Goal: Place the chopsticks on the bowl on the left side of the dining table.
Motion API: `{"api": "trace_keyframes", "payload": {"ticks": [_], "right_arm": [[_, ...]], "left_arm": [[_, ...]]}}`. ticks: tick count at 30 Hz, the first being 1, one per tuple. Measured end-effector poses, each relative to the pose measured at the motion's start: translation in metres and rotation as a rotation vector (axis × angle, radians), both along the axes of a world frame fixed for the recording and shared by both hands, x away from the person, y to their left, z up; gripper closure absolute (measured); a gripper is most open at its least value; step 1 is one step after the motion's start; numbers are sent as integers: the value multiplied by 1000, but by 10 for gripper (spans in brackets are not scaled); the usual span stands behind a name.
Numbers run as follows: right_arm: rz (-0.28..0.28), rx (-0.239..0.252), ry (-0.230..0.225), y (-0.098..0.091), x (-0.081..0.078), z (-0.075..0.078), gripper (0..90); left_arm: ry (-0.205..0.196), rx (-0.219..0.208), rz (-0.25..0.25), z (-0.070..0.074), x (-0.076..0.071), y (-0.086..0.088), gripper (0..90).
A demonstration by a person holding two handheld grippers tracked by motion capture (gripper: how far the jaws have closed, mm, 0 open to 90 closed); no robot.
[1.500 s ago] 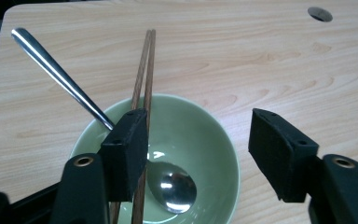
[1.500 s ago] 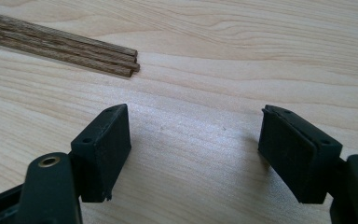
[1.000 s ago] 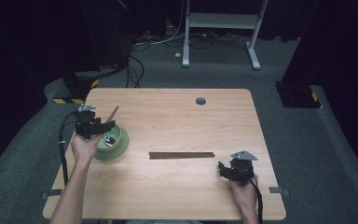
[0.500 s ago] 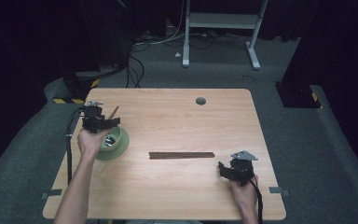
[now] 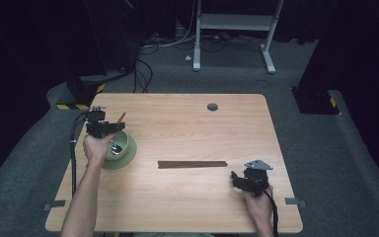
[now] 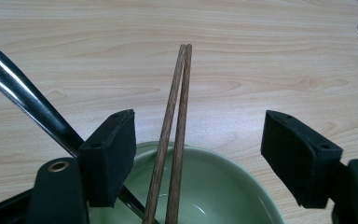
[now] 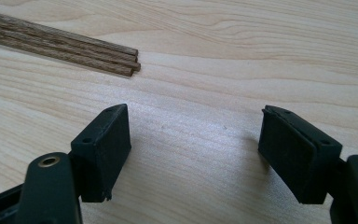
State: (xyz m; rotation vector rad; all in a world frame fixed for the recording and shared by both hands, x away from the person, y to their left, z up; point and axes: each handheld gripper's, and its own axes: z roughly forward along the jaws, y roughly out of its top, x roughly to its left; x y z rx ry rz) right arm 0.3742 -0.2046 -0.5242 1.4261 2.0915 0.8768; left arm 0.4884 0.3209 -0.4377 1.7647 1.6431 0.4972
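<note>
Three cameras: one fixed overhead, one carried on each gripper

The wooden table (image 5: 187, 163) was viewed from above its near side, looking forward and down, from far enough that all of it was taken in. The green bowl (image 6: 214, 186) and chopsticks (image 6: 175, 135) were seen from close range along the left gripper (image 6: 209, 154), and were shared with the high view. The wooden strips (image 7: 60, 46) were seen low and close along the right gripper (image 7: 193, 154), also shared with it.
</note>
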Motion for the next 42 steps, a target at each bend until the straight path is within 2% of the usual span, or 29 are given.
{"api": "trace_keyframes", "payload": {"ticks": [12, 37, 42], "right_arm": [[-1, 1, 0, 0, 0, 0, 246], [-1, 1, 0, 0, 0, 0, 246], [-1, 1, 0, 0, 0, 0, 246]], "left_arm": [[29, -12, 1, -7, 6, -3, 264], [16, -27, -41, -7, 4, -9, 298], [24, -12, -65, -7, 3, -11, 304]]}}
